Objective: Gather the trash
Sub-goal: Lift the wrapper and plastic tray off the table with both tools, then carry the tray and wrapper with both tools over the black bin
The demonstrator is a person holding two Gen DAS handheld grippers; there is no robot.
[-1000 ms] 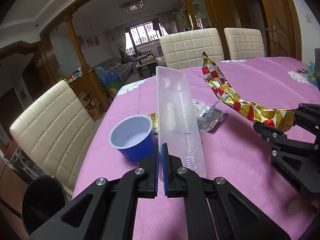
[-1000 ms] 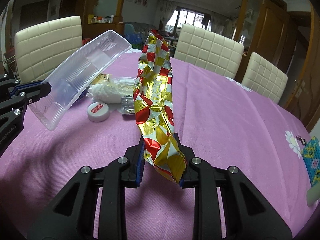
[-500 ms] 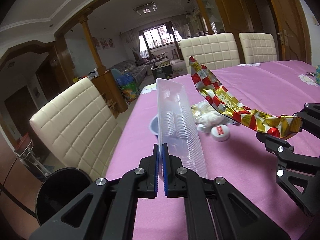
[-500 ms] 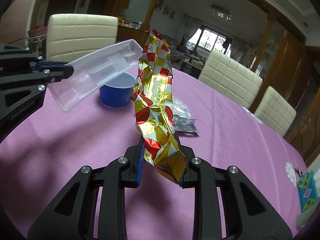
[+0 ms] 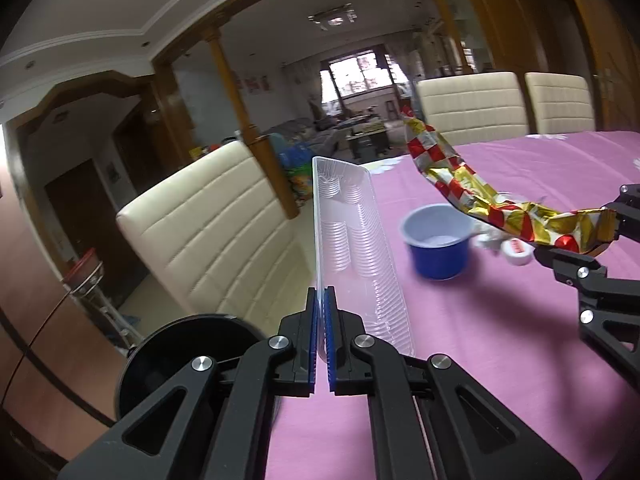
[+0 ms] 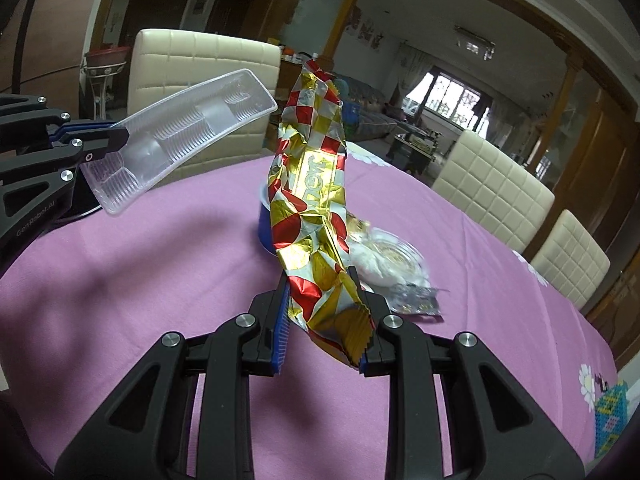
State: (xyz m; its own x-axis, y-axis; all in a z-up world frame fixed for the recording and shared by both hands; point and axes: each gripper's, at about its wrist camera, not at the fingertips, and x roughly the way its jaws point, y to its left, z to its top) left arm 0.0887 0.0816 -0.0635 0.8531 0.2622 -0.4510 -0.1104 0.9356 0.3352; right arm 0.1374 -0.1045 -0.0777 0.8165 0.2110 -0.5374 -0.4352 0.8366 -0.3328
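A: Left wrist view: looks along its own fingers, slightly downward, low over the pink table (image 5: pixel 500 340); chair at left, right gripper (image 5: pixel 600 240) at right edge.

B: Right wrist view: same low, downward-forward stance; left gripper (image 6: pixel 120 134) enters at upper left.

A: Shared: blue cup (image 5: pixel 438 242), clear tray (image 6: pixel 188 132), gold-red wrapper (image 6: pixel 316 216), tabletop.

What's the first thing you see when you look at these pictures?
The shiny red-and-gold wrapper, pinched in the right gripper and sticking up over the pink table. Next, the clear plastic tray, held up by the left gripper near the table's edge. A blue cup sits on the table beyond.
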